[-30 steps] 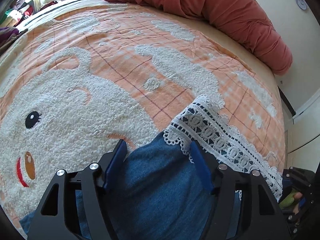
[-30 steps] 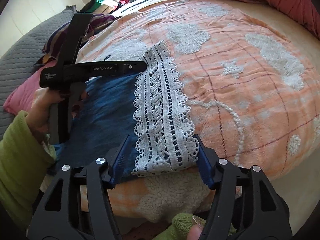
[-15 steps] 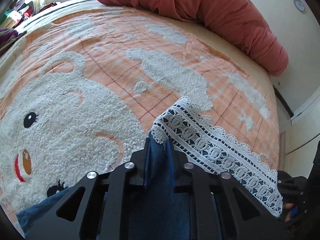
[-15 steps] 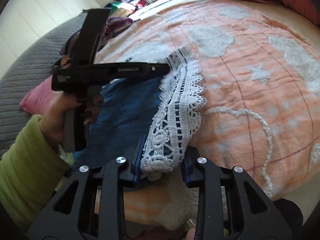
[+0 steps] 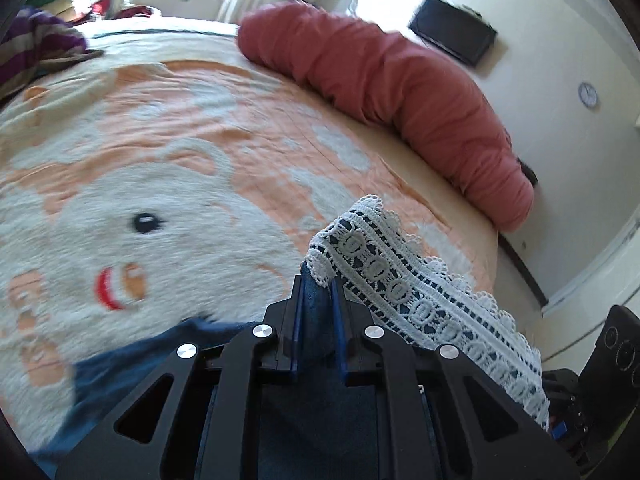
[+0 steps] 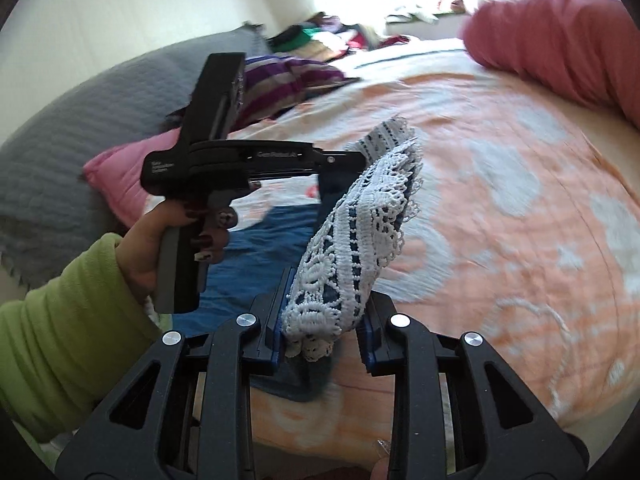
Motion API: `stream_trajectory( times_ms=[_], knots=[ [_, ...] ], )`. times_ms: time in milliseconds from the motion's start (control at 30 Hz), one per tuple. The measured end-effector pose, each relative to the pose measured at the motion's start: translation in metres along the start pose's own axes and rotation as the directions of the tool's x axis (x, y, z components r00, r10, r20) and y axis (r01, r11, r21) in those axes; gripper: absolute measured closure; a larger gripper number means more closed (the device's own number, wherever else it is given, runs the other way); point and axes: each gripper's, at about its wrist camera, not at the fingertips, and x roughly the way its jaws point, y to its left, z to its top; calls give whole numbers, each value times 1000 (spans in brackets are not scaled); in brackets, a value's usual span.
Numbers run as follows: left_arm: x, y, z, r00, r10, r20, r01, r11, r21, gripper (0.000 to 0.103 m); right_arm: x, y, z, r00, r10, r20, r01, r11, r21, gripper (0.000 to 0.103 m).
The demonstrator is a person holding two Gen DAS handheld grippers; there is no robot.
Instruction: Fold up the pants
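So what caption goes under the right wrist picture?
Right gripper and left gripper lifting the pants by their lace hem.

The black left gripper's [image 5: 317, 300] frame is hiding much of the blue denim lace-hemmed pants [image 5: 320, 420]; motion is blurring the orange bear-patterned blanket [image 6: 520, 208].

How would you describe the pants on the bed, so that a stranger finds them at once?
Look at the orange bedspread with the big white animal face. At its near edge lie dark blue denim pants, one end lifted by the left gripper and the right gripper. Only they carry a broad white lace trim.
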Motion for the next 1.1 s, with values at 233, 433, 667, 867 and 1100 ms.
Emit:
stream_trajectory(
  times_ms=[233, 433, 667, 867, 1100],
  knots=[
    [-50, 52, -29, 997, 73, 27, -68, 986, -150, 89, 52, 73, -3, 996, -4, -91, -16, 974, -224, 82],
    [-107, 112, -71, 977, 207, 54, -175, 919, -354, 88, 91, 122, -31, 981, -16, -192, -58, 926, -373, 81],
    [-131, 160, -116, 979, 164, 123, -76, 848, -525, 84, 114, 162, -58, 964, 11, -265, -135, 880, -456, 68],
    [-131, 148, -111, 979, 158, 126, -83, 883, -463, 63, 80, 154, -44, 965, 115, -236, -208, 885, -417, 62],
    [-119, 145, -115, 986, 159, 58, -113, 876, -469, 52, 65, 79, 17, 993, -4, -120, -32, 955, -295, 57]
  ],
)
